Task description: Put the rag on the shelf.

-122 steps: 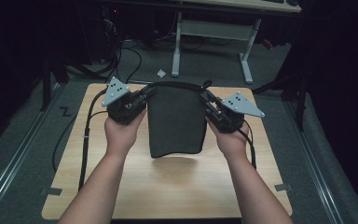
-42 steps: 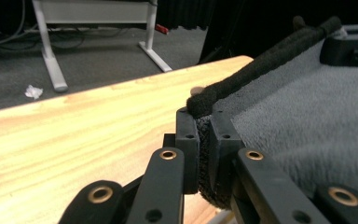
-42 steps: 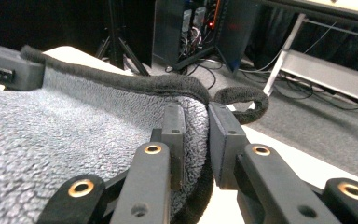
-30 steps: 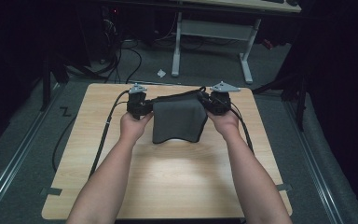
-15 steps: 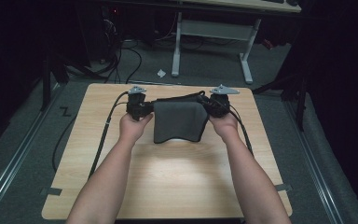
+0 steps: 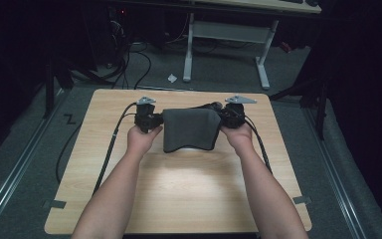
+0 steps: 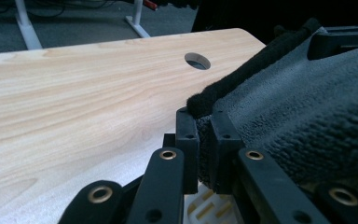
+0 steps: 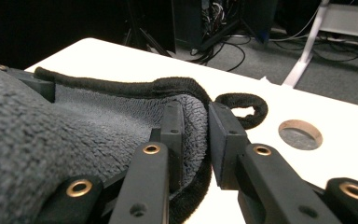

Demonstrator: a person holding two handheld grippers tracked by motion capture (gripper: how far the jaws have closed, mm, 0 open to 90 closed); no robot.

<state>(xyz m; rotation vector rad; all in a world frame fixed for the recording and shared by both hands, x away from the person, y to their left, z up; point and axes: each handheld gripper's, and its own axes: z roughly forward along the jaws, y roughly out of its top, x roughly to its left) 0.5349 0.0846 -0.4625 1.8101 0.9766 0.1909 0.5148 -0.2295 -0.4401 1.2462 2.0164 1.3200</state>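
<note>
A dark grey towel [image 6: 189,129] lies spread on the far half of the wooden table [image 6: 179,194], stretched between my two grippers. My left gripper [image 6: 151,119] is shut on the towel's left top corner; in the left gripper view the pads [image 7: 186,140] pinch the black hem of the towel [image 7: 298,102]. My right gripper [image 6: 226,117] is at the right top corner. Its jaws have just been opening: in the right gripper view the towel [image 8: 51,135] still lies between them against one pad, with a slim gap to the other pad [image 8: 223,140].
A round cable hole [image 8: 300,134] sits in the tabletop near the far edge beside the towel's black hanging loop [image 8: 247,105]. Gripper cables trail along both table sides. Beyond the table stand a white desk frame [image 6: 224,45] and floor cables.
Since four seconds ago both hands have carried the towel away from the person and down onto the table. Over the last second the hands have barely moved.
</note>
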